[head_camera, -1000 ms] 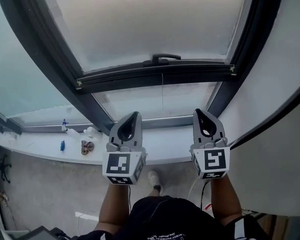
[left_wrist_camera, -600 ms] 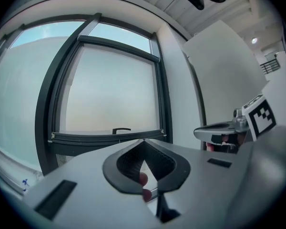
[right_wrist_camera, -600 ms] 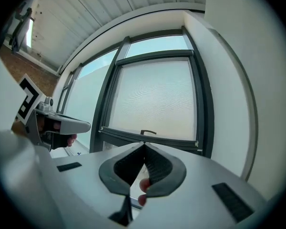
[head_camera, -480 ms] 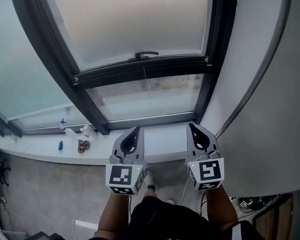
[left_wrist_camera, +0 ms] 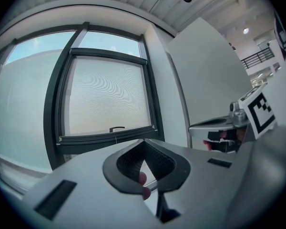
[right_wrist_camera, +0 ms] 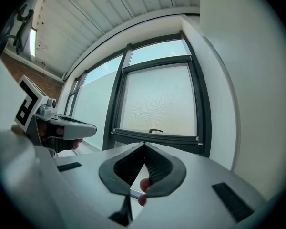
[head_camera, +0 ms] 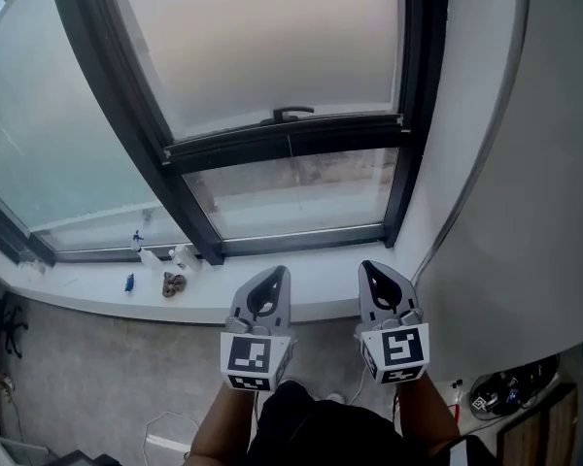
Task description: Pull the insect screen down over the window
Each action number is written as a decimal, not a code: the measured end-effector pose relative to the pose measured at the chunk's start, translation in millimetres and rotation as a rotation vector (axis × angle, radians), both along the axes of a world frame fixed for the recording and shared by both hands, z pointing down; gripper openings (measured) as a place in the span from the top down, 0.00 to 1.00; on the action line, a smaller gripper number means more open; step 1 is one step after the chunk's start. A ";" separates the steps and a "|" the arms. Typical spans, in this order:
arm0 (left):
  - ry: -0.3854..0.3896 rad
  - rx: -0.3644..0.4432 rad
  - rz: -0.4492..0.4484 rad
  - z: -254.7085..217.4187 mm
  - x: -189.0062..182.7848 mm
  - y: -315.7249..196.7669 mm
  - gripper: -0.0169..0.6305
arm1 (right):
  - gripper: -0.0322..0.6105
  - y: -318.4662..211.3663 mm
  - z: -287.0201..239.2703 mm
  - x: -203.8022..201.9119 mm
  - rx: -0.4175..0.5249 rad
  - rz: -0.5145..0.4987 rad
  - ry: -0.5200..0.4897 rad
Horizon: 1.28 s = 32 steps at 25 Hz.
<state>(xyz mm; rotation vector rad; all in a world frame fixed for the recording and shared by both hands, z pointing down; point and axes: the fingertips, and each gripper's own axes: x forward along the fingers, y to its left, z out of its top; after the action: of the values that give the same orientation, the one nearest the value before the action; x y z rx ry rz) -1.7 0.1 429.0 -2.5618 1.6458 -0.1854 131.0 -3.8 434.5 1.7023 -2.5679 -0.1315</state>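
Observation:
The insect screen (head_camera: 262, 47) covers the upper part of the dark-framed window (head_camera: 413, 115). Its dark bottom bar (head_camera: 282, 139) carries a small handle (head_camera: 291, 115), and a thin cord (head_camera: 290, 153) hangs from it across the bare lower pane (head_camera: 291, 197). My left gripper (head_camera: 275, 273) and right gripper (head_camera: 369, 266) are side by side below the sill, well short of the bar, both shut and empty. In the left gripper view the handle (left_wrist_camera: 117, 129) lies far beyond the shut left gripper (left_wrist_camera: 144, 141). The right gripper view shows the handle (right_wrist_camera: 155, 131) beyond the shut right gripper (right_wrist_camera: 144, 144).
A white sill (head_camera: 311, 270) runs under the window, with small bottles (head_camera: 141, 250) and a brown object (head_camera: 173, 283) at its left. A fixed glass pane (head_camera: 49, 134) lies to the left. A white wall (head_camera: 505, 212) stands close at the right.
Both grippers have drawn back and down from the lower pane to below the sill, still shut. The screen's bar and handle have not visibly moved on the window.

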 end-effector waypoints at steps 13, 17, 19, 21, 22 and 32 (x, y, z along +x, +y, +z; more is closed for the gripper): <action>0.068 0.002 -0.114 1.5 -34.2 1.2 0.97 | 0.95 -1.9 -3.2 -7.1 0.001 0.057 0.053; 0.058 -0.003 -0.117 5.1 -35.6 2.4 0.97 | 0.95 -2.0 0.8 -15.9 -0.004 0.037 0.046; 0.053 -0.009 -0.114 7.3 -35.8 3.6 0.97 | 0.95 -1.6 3.0 -19.1 -0.006 0.029 0.049; 0.052 -0.015 -0.111 8.9 -36.3 4.4 0.97 | 0.95 -1.0 5.0 -22.1 -0.009 0.019 0.051; 0.051 -0.018 -0.110 9.4 -36.7 4.5 0.97 | 0.95 -0.7 5.9 -23.7 -0.010 0.014 0.054; 0.051 -0.020 -0.100 13.7 -35.2 10.6 0.97 | 0.95 1.8 11.3 -27.6 -0.014 0.002 0.068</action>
<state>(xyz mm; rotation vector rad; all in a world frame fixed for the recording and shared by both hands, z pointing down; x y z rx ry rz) -36.9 10.7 442.7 -2.5206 1.8001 -0.1458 103.4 -1.9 445.8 1.6659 -2.5124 -0.1683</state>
